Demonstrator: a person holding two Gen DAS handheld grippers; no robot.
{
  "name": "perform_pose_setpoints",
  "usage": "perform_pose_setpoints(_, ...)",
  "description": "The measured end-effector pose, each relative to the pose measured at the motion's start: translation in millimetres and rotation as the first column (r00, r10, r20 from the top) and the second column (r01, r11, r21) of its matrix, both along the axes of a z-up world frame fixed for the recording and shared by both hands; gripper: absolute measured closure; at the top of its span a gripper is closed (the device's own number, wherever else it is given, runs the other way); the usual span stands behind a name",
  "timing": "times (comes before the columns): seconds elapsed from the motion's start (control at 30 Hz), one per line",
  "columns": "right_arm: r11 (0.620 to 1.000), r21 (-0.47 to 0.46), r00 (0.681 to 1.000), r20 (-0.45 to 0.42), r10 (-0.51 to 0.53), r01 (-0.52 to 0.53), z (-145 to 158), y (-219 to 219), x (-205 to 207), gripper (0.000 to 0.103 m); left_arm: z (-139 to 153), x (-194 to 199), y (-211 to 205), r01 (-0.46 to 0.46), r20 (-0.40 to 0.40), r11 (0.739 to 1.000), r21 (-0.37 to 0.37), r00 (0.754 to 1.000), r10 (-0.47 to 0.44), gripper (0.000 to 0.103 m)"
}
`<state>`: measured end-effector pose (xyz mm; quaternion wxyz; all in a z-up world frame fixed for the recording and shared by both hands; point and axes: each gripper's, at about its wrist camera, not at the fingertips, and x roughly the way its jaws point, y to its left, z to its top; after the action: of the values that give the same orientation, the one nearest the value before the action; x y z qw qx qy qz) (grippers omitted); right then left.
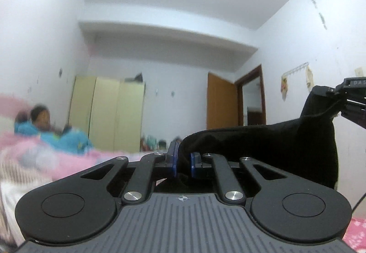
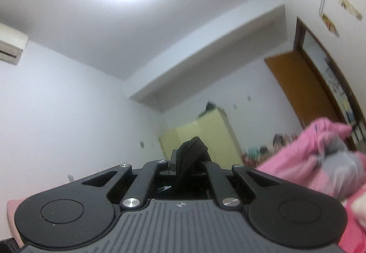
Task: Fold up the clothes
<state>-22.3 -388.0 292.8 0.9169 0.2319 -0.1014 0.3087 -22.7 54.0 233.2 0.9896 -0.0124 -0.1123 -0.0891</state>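
A black garment [image 1: 263, 143] hangs stretched in the air between my two grippers. My left gripper [image 1: 184, 161] is shut on one end of it, cloth pinched between its blue pads [image 1: 173, 159]. At the far right of the left wrist view the cloth rises to my right gripper [image 1: 329, 93], which clamps the other end. In the right wrist view my right gripper [image 2: 189, 161] is shut on a bunched fold of the black garment [image 2: 192, 150] that sticks up between its fingers. Both cameras tilt upward toward the ceiling.
A person in a blue top [image 1: 57, 136] sits at the left behind pink bedding [image 1: 45, 157]. More pink bedding [image 2: 320, 161] lies at the right. A yellow wardrobe [image 1: 107, 113] and an open orange door [image 1: 220, 104] stand at the back wall.
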Motion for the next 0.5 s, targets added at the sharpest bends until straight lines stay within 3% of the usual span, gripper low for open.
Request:
perform_pose_setpoints(0.27,0.997,0.024,0.988,0.131,-0.077,0.074,58,-9,2,0.099,38,22,-21,-0.042,0.104,0.996,0.081,0.994,0.033,0.094)
perform_pose_setpoints(0.5,0.995,0.044,0.989,0.116,-0.095,0.09,63,-8,31,0.099,36,40,-32,-0.067,0.107,0.989,0.133,0.993,0.053,0.094)
